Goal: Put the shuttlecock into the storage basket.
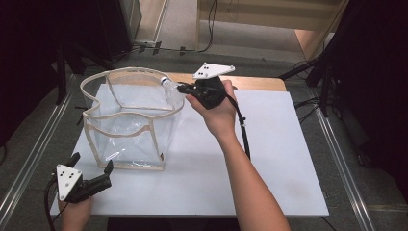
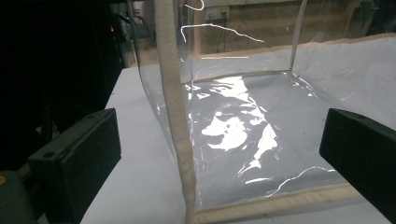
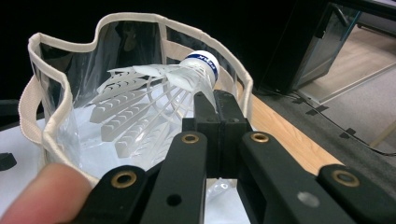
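While the right hand-held gripper [image 3: 219, 105] hangs at the far rim of the bag, its two black jaws stand pressed together on the feather skirt of a white feathered shuttlecock with a white cork nose and a blue band [image 3: 154, 100]. The grip sits close behind the cork; the feathers fan away from the jaws and over the mouth of the bag. In the high view the same right hand-held gripper [image 1: 185, 89] holds the shuttlecock [image 1: 169, 90] just over the rim on the bag's right far side, above the opening and not yet down in it.

The receptacle is a clear plastic bag with beige fabric edging, standing open and upright [image 1: 126, 115] on the white bench [image 1: 269, 159]. Its rim is wavy and soft, and its walls appear thin.

The left hand-held gripper [image 1: 91, 180] rests at the near left corner of the bench, jaws apart, holding nothing, close to the bag's near bottom corner but not touching it. Its own view looks at that beige corner seam [image 2: 175, 116] between its open jaws.

Judgement on the step in hand: the shuttlecock is being placed into the bag. To do it well, carry the shuttlecock further inward until it is wholly clear of the beige edging, lower it below the rim, then part the jaws. A release at the rim risks the feathers catching the edging and the shuttlecock tipping outside. The light bag may shift if brushed; the idle left hand-held gripper could steady the near corner.
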